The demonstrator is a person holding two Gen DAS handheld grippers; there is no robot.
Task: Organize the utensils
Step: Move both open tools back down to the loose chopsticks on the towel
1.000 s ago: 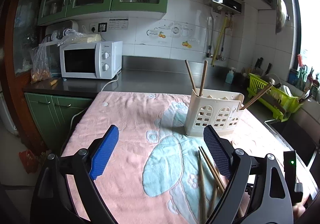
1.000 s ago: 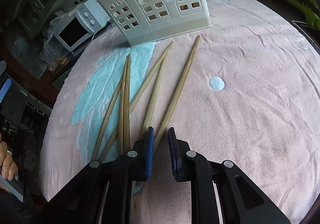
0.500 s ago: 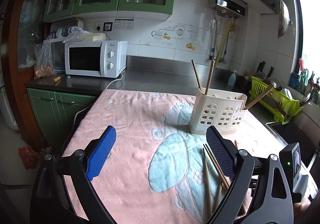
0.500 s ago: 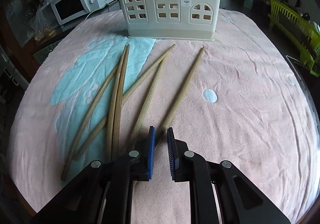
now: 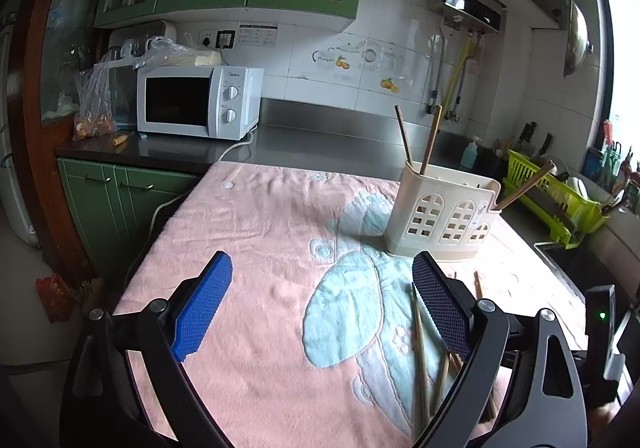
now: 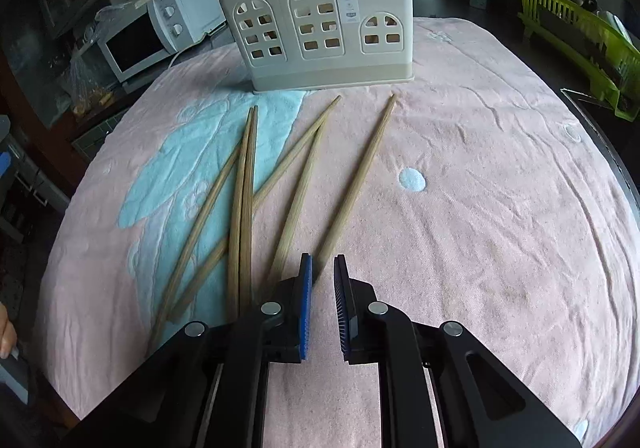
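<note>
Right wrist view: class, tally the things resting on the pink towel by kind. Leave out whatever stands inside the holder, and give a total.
Chopsticks lying flat: 6
Holder: 1
Total: 7

Left wrist view sat low over near edge of pink towel (image 5: 260, 232), faced almost level across kitchen toward microwave (image 5: 198, 101) and tiled wall. Right wrist view tilted steeply down, close above loose chopsticks (image 6: 356, 179) on same towel. Both views shared cream utensil holder (image 5: 444, 219), seen from different sides, plus microwave, chopsticks and green dish rack (image 6: 580, 43).
</note>
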